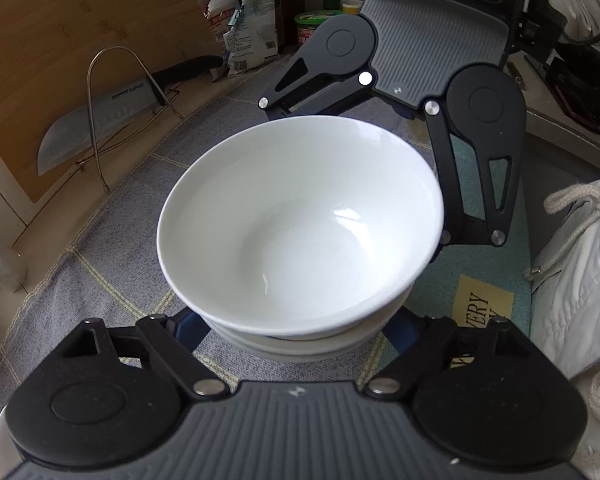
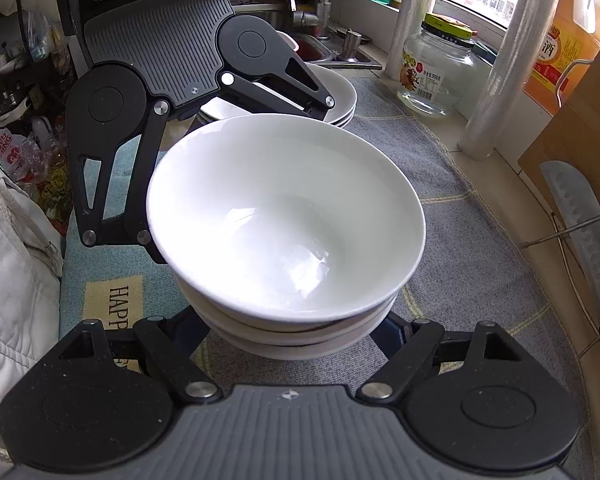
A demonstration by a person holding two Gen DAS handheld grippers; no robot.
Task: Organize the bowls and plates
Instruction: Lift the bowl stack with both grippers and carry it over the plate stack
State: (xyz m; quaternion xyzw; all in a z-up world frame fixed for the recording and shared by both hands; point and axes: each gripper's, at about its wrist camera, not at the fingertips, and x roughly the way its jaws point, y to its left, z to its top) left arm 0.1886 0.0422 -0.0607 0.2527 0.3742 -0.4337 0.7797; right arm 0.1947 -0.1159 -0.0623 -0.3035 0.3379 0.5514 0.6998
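Observation:
A stack of white bowls (image 1: 300, 220) stands on a grey cloth mat (image 1: 112, 264); it also shows in the right wrist view (image 2: 284, 216). My left gripper (image 1: 296, 332) reaches in from one side, its jaws spread wide around the lower bowls. My right gripper (image 2: 292, 332) does the same from the opposite side. Each gripper's fingertips are hidden under the bowls, so contact cannot be told. The right gripper shows across the stack in the left wrist view (image 1: 380, 92), the left gripper in the right wrist view (image 2: 172, 80). A stack of white plates (image 2: 336, 92) lies behind the left gripper.
A wooden cutting board (image 1: 80, 52) and a cleaver (image 1: 88, 132) in a wire rack stand at the mat's edge. A glass jar (image 2: 436, 68), a plastic-wrap roll (image 2: 500, 80) and an orange oil jug (image 2: 572, 40) stand by the window. A white garment (image 1: 580, 280) lies beside the mat.

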